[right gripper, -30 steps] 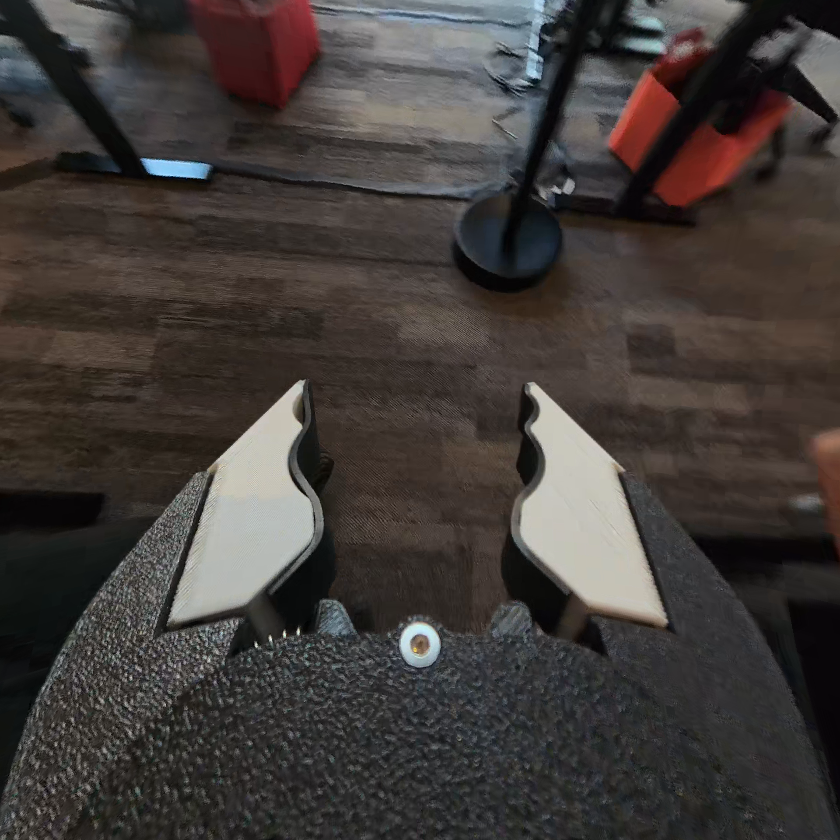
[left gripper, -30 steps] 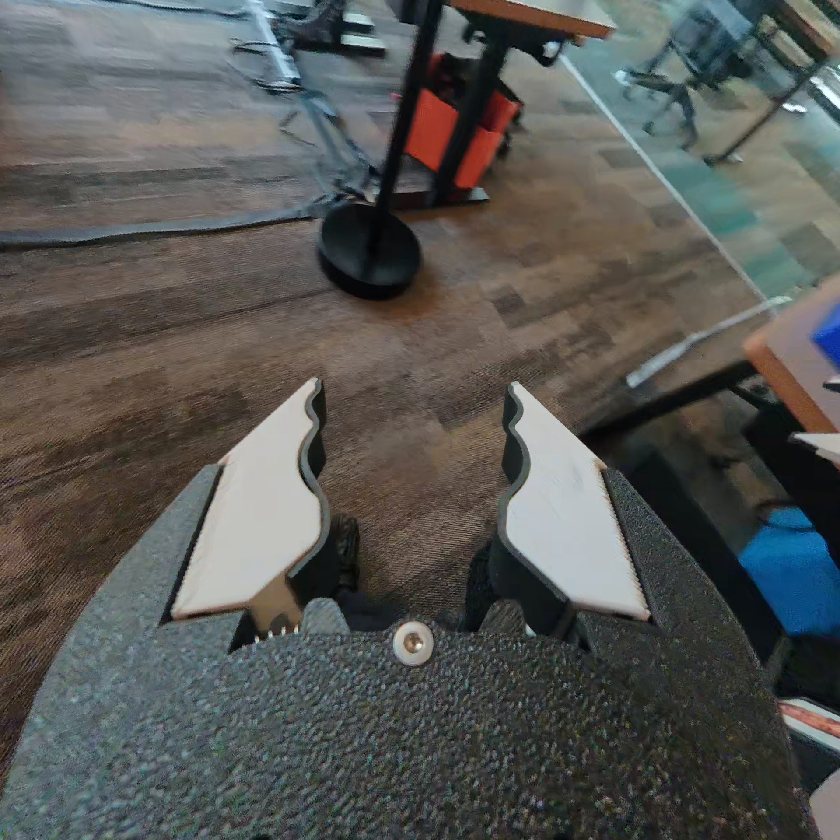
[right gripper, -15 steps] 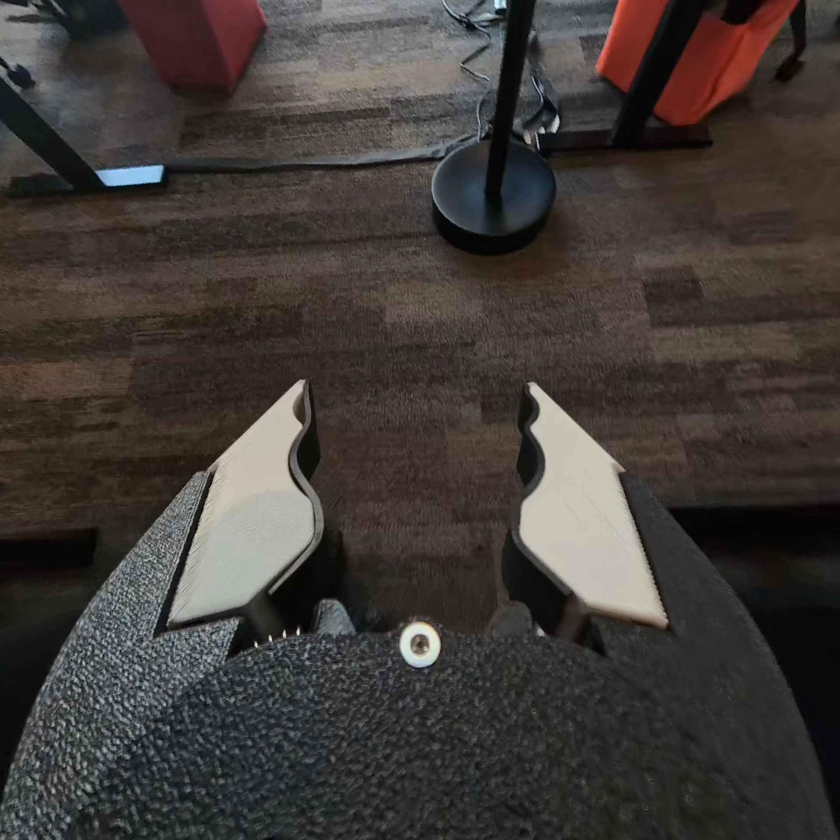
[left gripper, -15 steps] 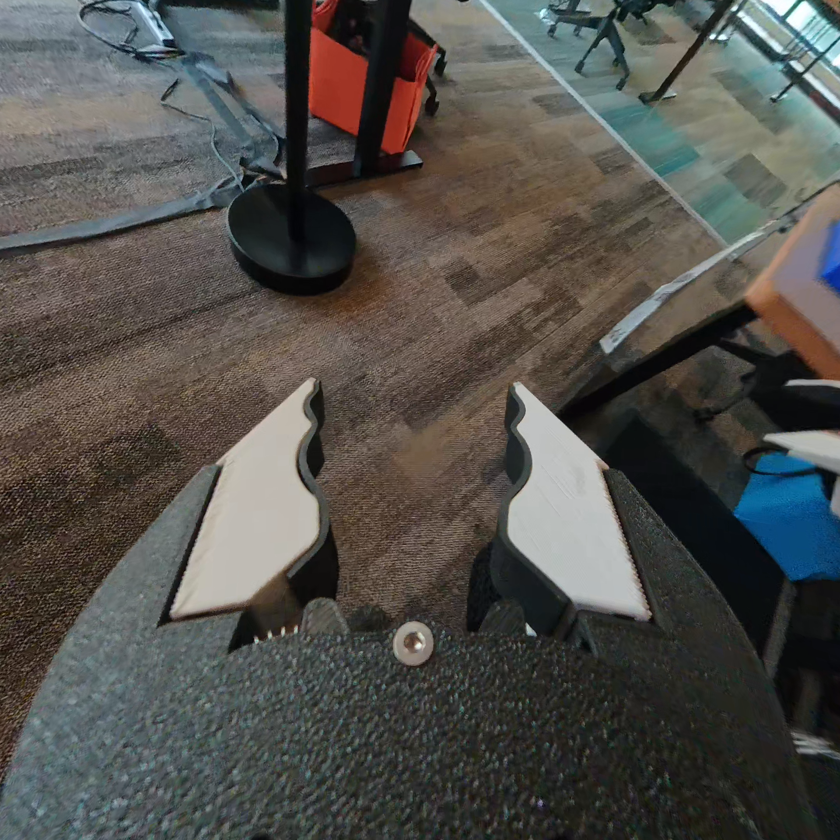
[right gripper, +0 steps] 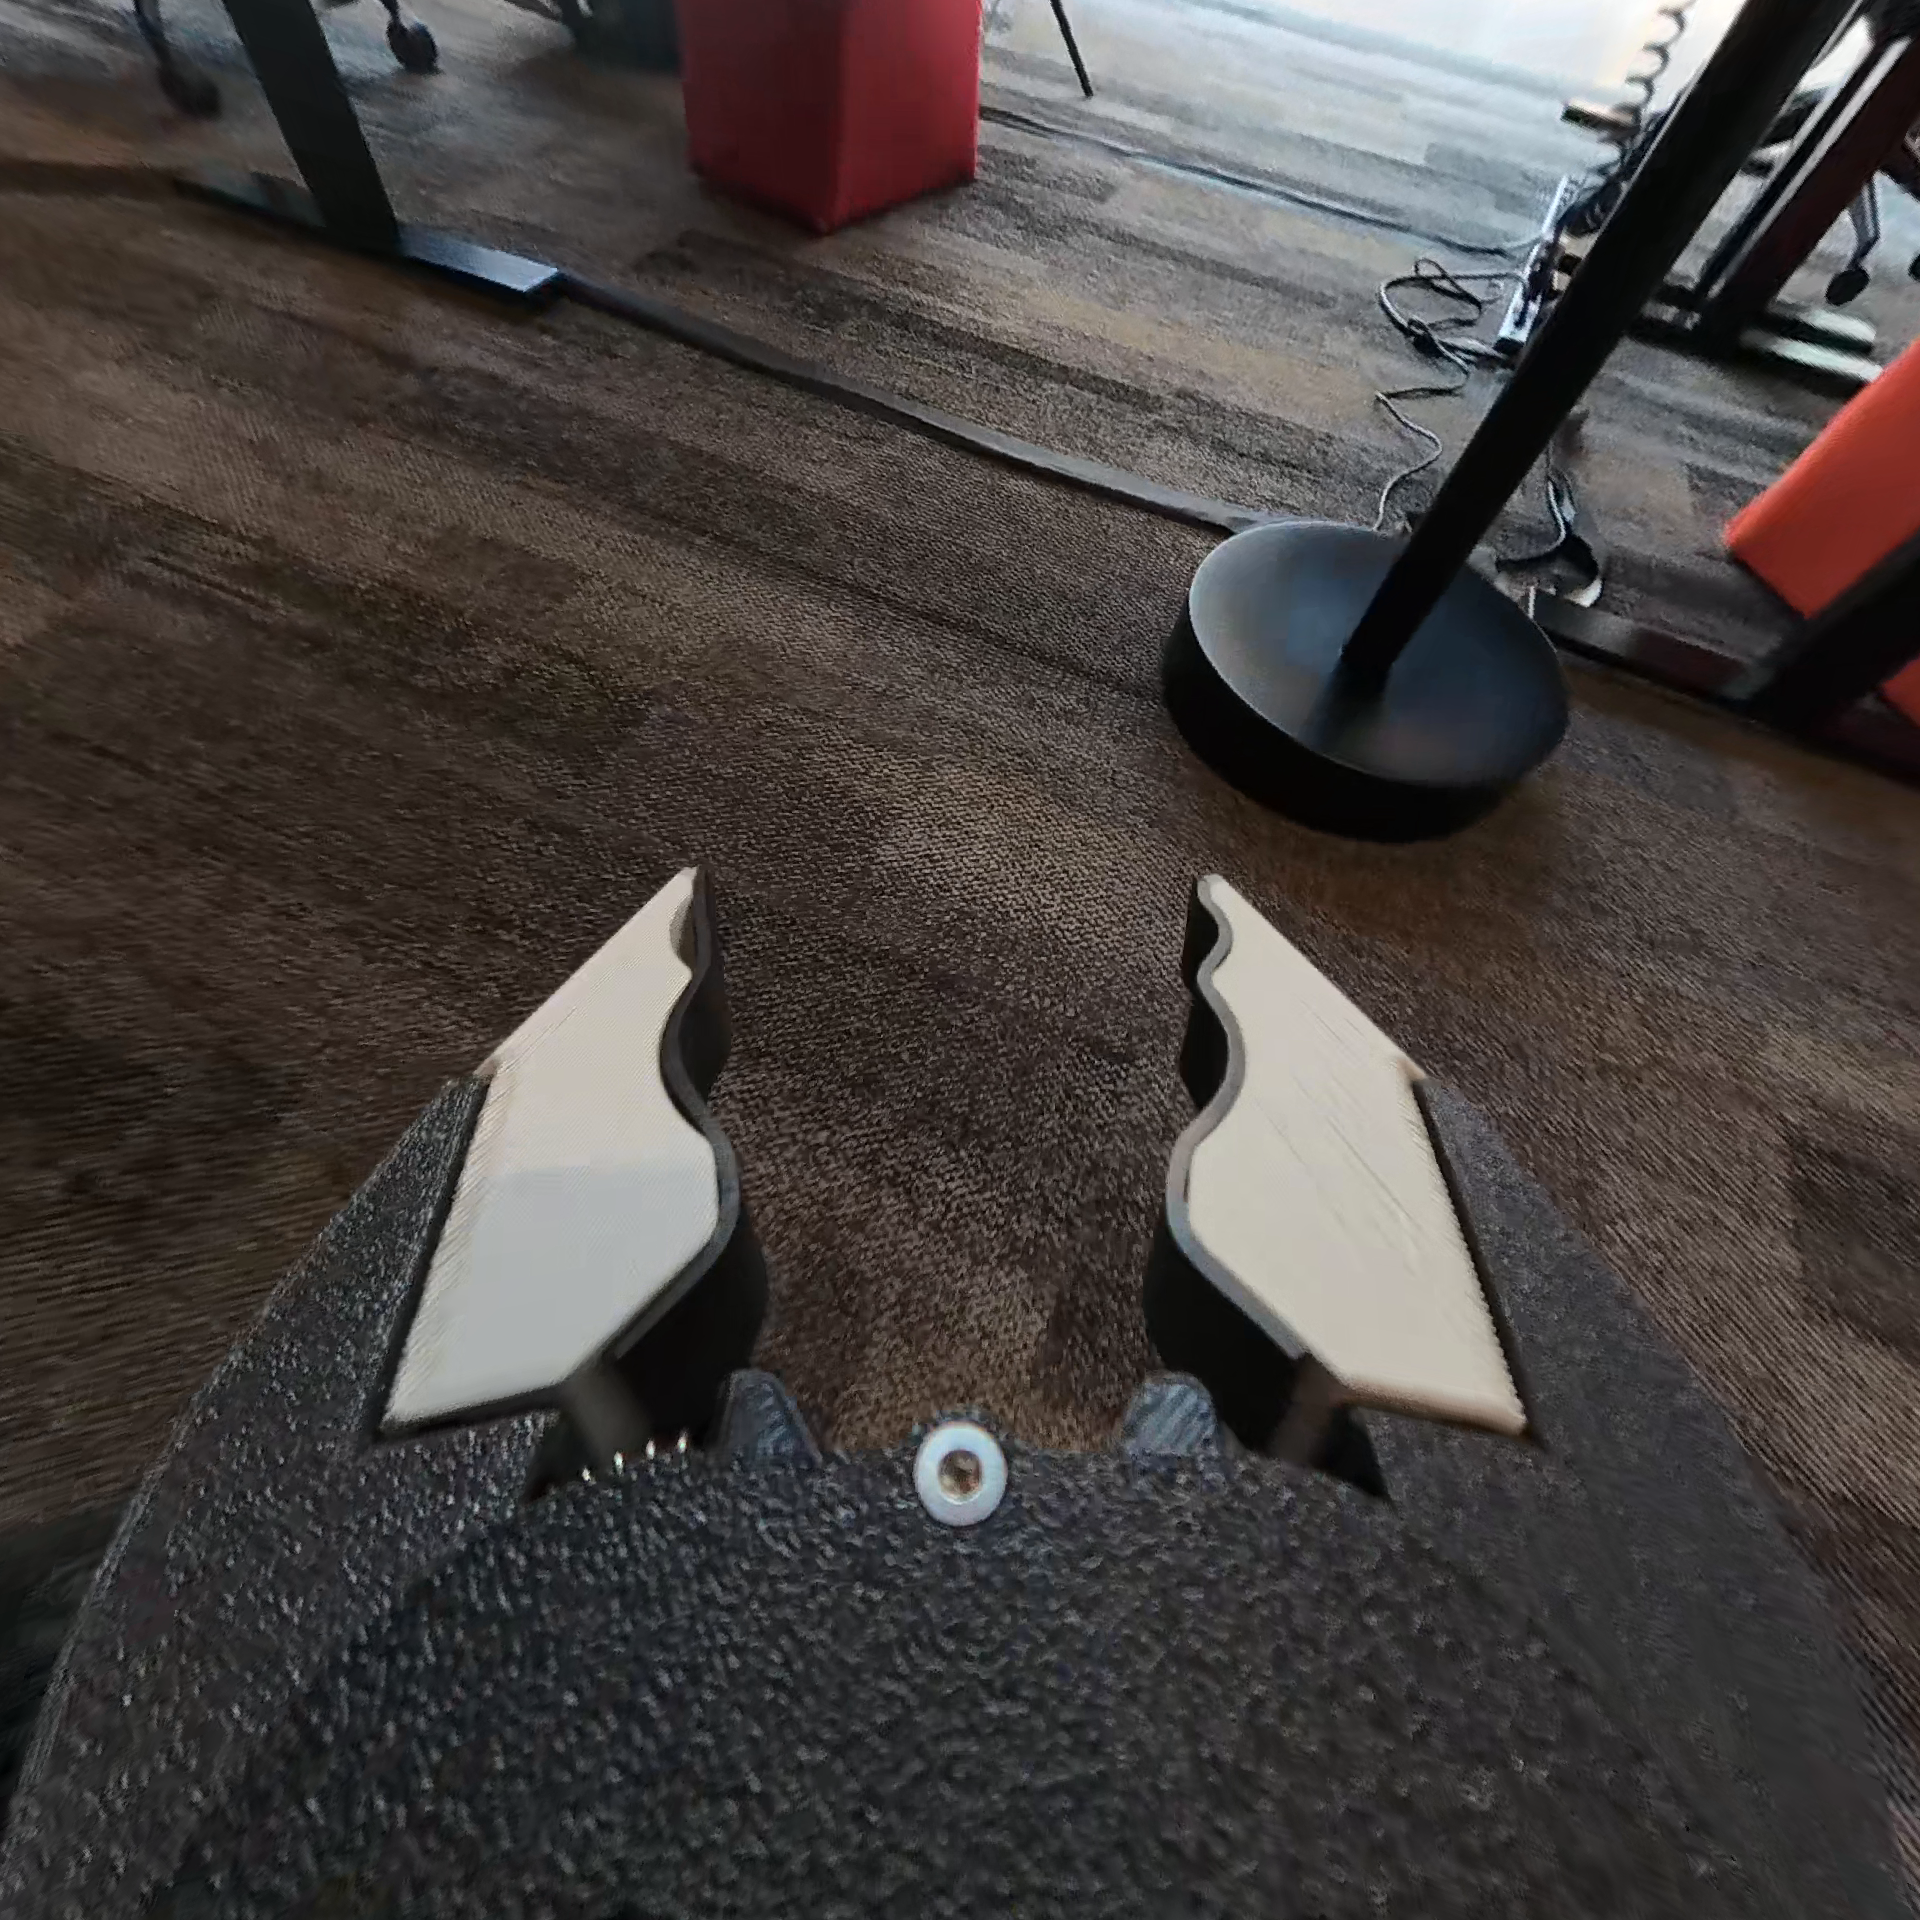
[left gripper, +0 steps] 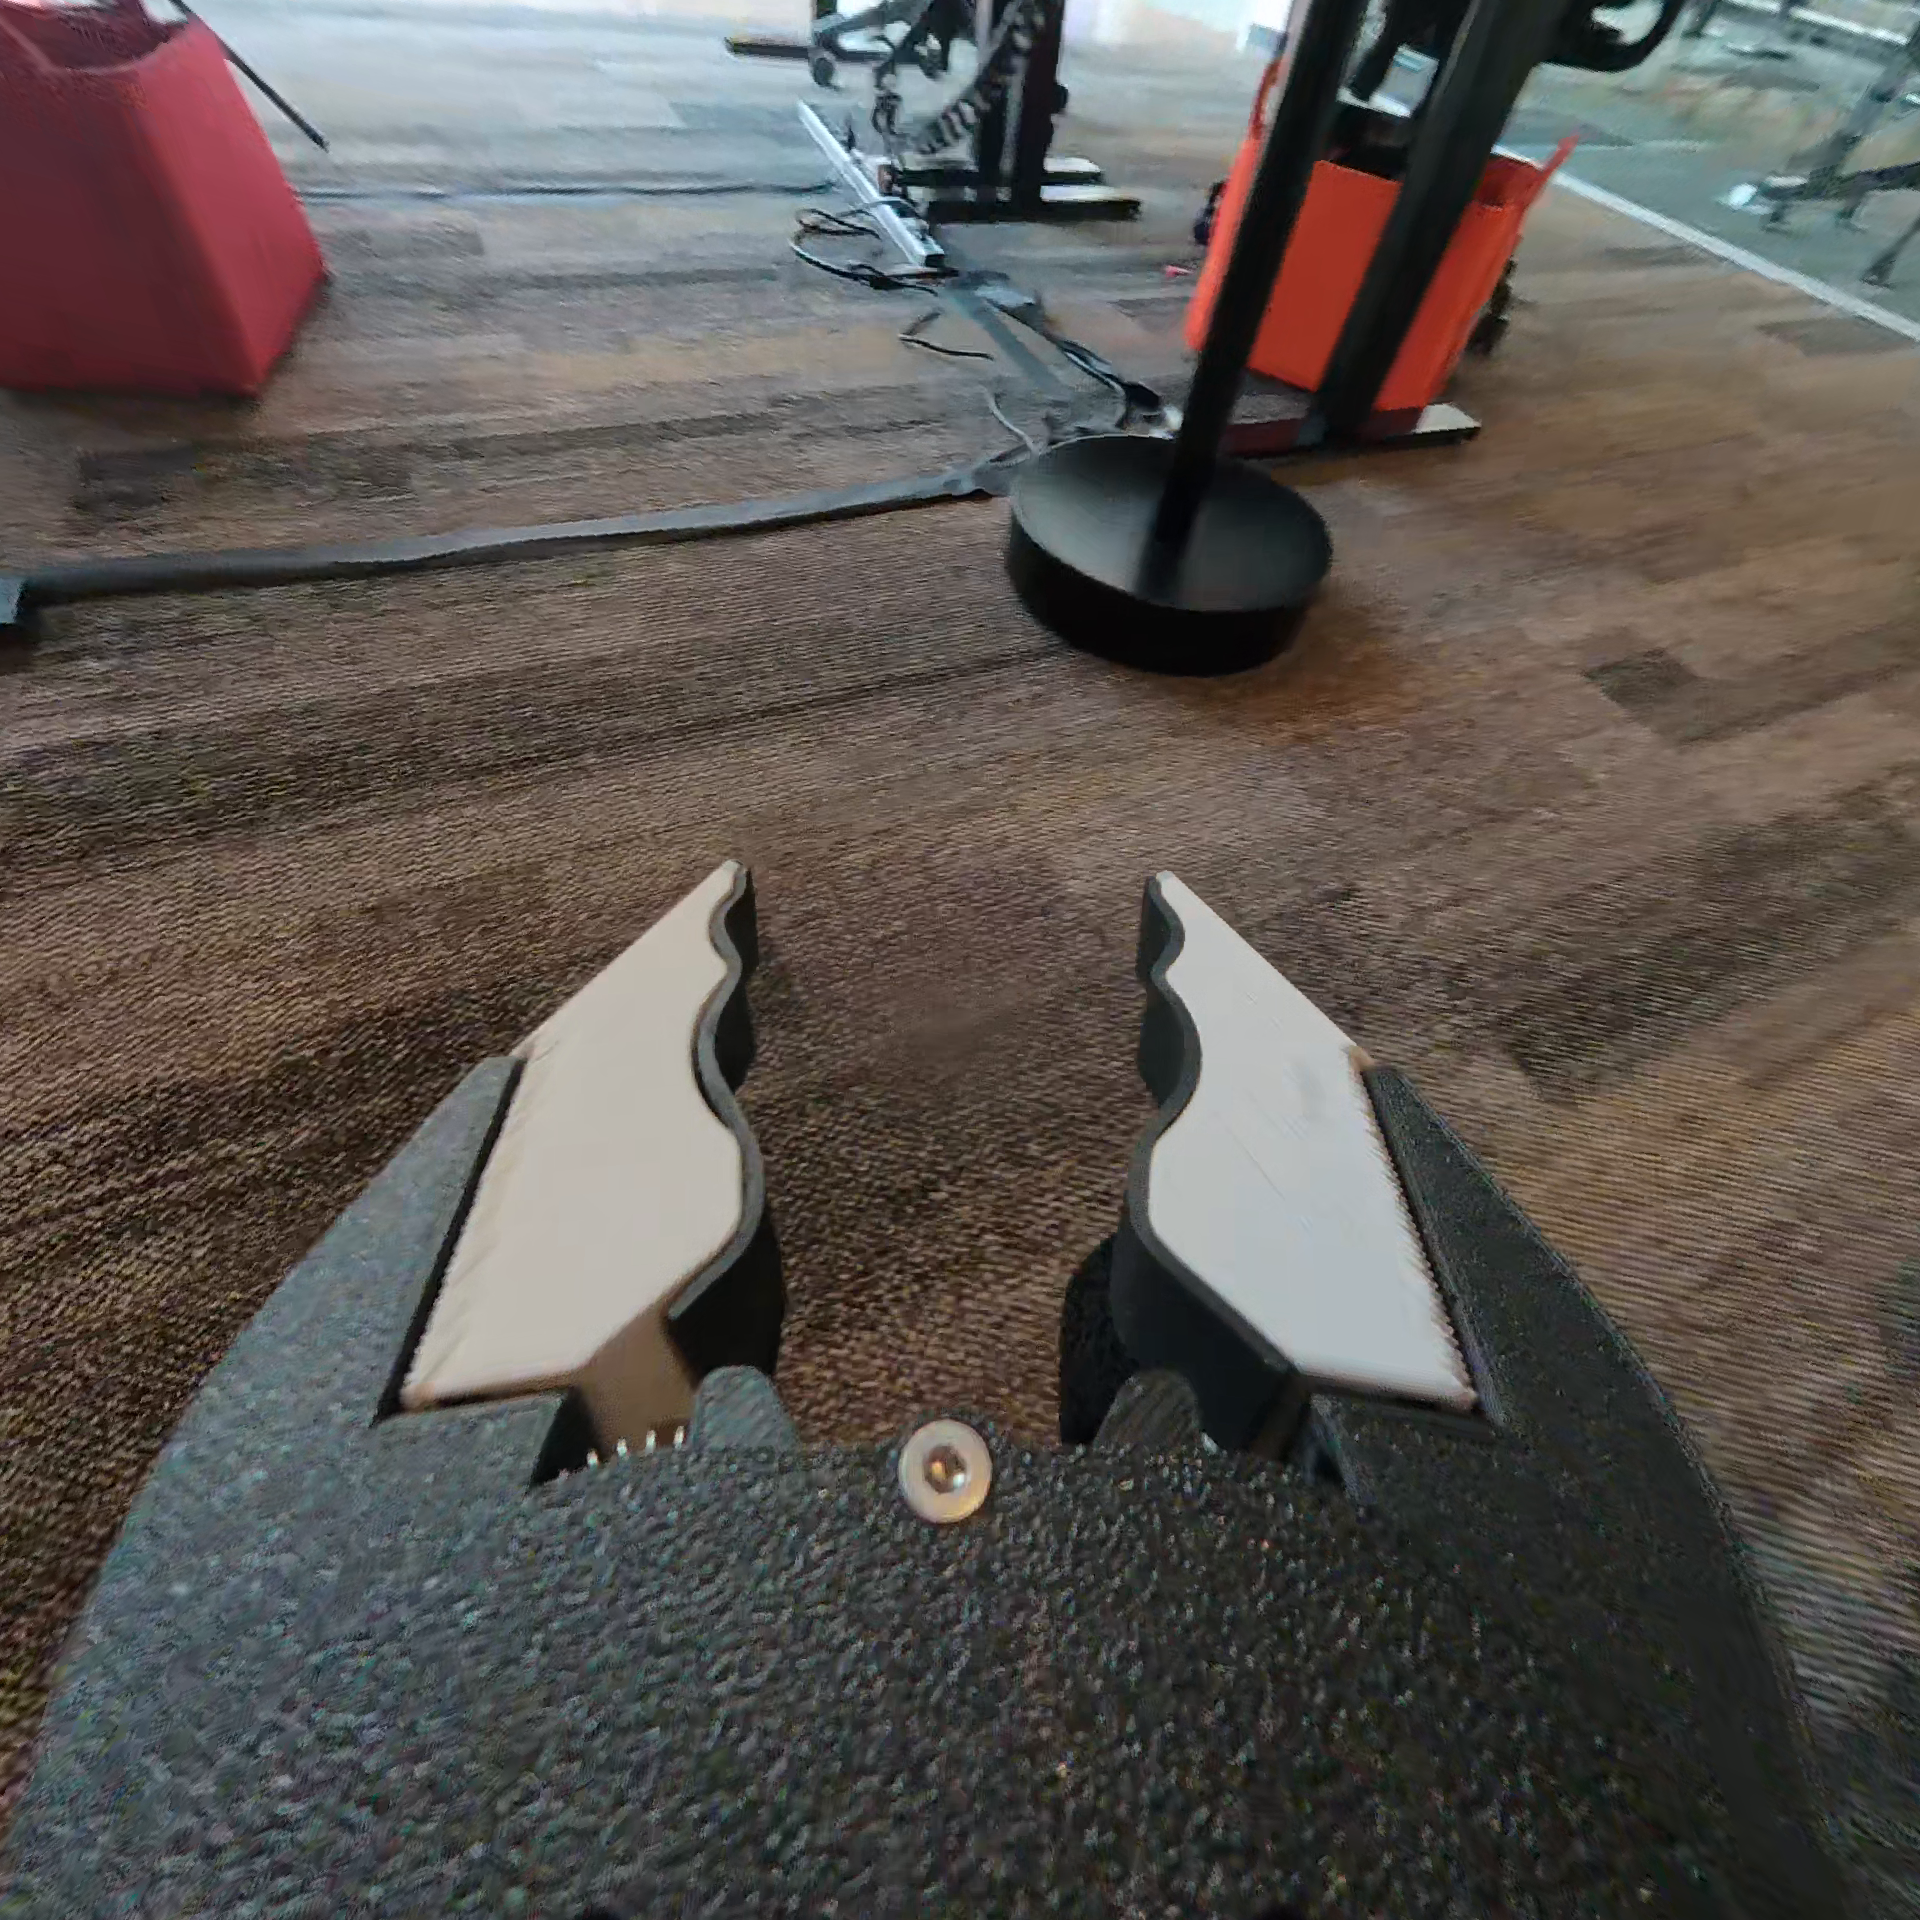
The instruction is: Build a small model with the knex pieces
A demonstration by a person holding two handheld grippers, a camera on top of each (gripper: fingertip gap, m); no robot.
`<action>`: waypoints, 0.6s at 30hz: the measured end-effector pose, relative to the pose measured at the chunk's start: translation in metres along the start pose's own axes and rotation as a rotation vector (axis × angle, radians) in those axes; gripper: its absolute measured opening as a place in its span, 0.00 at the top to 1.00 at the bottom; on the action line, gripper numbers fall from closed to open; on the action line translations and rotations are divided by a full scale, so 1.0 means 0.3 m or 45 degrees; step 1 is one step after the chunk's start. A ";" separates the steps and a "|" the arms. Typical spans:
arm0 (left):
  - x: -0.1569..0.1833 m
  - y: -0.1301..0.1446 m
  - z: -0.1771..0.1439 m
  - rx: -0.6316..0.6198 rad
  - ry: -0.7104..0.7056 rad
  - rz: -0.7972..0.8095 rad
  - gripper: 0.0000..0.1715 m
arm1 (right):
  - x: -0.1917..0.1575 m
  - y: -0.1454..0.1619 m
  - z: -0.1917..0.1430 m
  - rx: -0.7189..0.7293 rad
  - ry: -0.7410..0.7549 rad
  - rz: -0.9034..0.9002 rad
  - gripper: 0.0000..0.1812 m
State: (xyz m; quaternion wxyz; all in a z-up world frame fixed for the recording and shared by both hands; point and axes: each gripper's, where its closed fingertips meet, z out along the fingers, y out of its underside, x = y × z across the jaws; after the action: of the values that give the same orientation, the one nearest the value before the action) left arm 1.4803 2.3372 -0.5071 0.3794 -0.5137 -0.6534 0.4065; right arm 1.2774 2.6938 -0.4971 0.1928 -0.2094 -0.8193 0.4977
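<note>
The left claw (left gripper: 945, 883) is spread wide and holds nothing, above the brown carpet floor (left gripper: 935, 748). The right claw (right gripper: 948, 891) is spread wide and bare too. A round black stand base (right gripper: 1361, 707) sits nearest, ahead and apart.

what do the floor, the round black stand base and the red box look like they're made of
Floor: brown carpet, going by its woven, ribbed pile. Round stand base: probably matte black painted metal; smooth with a faint sheen, though plastic can't be ruled out. Red box: seemingly fabric-covered, with a dull, finely ribbed surface; too blurred to be certain.
</note>
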 end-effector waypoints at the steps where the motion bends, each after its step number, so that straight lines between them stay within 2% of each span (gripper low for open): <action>1: -0.026 0.059 0.006 0.014 -0.028 0.006 0.58 | 0.007 0.035 0.042 0.020 -0.007 -0.004 0.52; 5: -0.093 0.282 -0.006 0.022 -0.118 -0.032 0.57 | 0.028 0.148 0.159 0.051 -0.040 0.047 0.50; 8: -0.112 0.394 -0.053 0.021 -0.183 -0.128 0.57 | 0.026 0.190 0.189 0.031 -0.063 0.028 0.50; 12: -0.091 0.457 -0.154 -0.020 -0.217 -0.205 0.57 | 0.024 0.222 0.199 -0.001 -0.077 0.026 0.48; 18: -0.088 0.458 -0.265 -0.036 -0.270 -0.144 0.56 | 0.019 0.270 0.178 0.019 -0.055 0.044 0.48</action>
State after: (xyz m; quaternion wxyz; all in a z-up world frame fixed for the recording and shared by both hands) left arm 1.6077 2.3421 -0.6055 0.3234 -0.4354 -0.7233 0.4274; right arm 1.2568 2.6913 -0.5921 0.1680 -0.2114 -0.8157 0.5116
